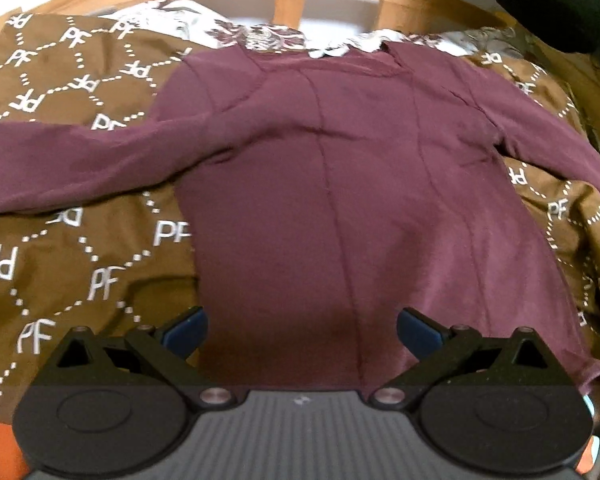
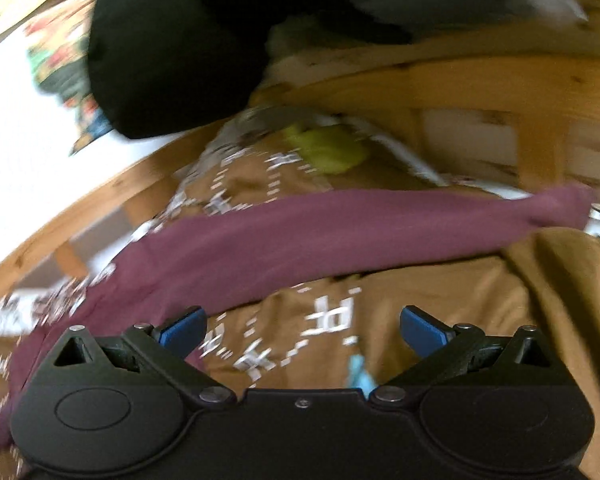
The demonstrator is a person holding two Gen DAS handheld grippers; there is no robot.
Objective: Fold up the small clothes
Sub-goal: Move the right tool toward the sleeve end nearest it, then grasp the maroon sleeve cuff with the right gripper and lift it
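Note:
A maroon long-sleeved shirt (image 1: 340,184) lies spread flat on a brown bedspread, collar far, hem near me, both sleeves stretched out sideways. My left gripper (image 1: 302,330) hovers open over the hem, its blue pads wide apart and holding nothing. In the right wrist view one maroon sleeve (image 2: 340,228) runs across the bedspread, its cuff at the right. My right gripper (image 2: 303,330) is open just short of that sleeve, over bare bedspread, with nothing between its pads. That view is blurred.
The brown bedspread (image 1: 60,264) carries white "PF" letters and covers the bed. A wooden bed frame (image 1: 288,4) rings the far side. Floral bedding (image 1: 260,38) shows beyond the collar. A dark bundle (image 2: 172,48) and a yellow-green item (image 2: 324,152) lie near the frame.

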